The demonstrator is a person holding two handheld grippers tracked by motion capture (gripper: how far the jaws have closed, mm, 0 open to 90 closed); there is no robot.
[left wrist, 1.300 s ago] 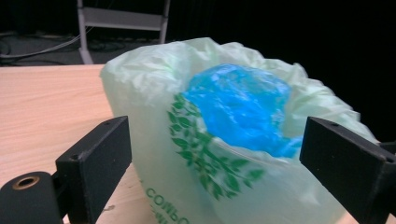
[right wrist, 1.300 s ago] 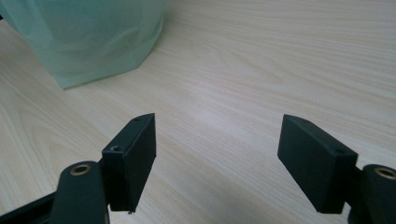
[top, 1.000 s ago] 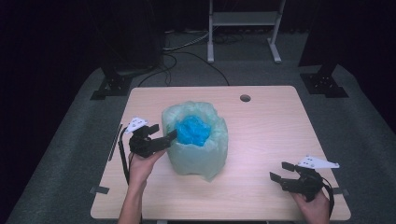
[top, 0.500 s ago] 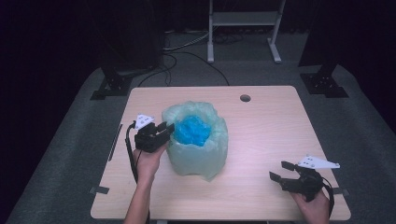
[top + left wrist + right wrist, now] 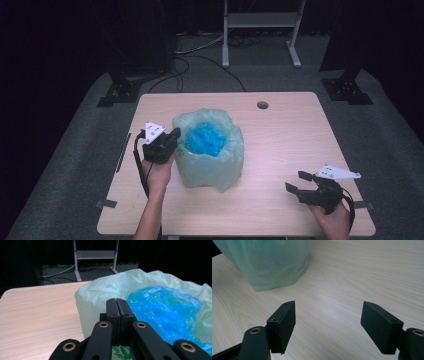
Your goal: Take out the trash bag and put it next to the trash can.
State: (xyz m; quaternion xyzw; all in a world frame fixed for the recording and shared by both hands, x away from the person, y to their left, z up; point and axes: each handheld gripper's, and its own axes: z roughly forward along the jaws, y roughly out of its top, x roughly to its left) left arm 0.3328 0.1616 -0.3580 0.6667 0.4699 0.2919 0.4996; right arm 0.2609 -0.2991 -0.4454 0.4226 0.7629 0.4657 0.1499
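A pale green plastic bag [image 5: 212, 162] stands upright at the table's middle, with a crumpled blue plastic bag [image 5: 205, 139] inside its open top. My left gripper [image 5: 174, 135] is shut, its tips against the green bag's left rim. In the left gripper view the left gripper [image 5: 116, 300] has its jaws pressed flat together in front of the green bag [image 5: 97, 290], with the blue bag [image 5: 162, 305] just to the right. I cannot tell whether film is pinched between them. My right gripper [image 5: 298, 182] rests open near the table's front right, and the right gripper [image 5: 328, 325] holds nothing over bare wood.
The wooden table [image 5: 280, 130] has a round cable hole [image 5: 262, 105] at the back. A thin dark strip [image 5: 123, 152] lies along the left edge. Beyond the table stand a metal stand [image 5: 260, 30] and loose cables on dark floor.
My left gripper has turned from pointing sideways at the bag's flank and has risen to its left rim. The right gripper has stayed where it was, open.
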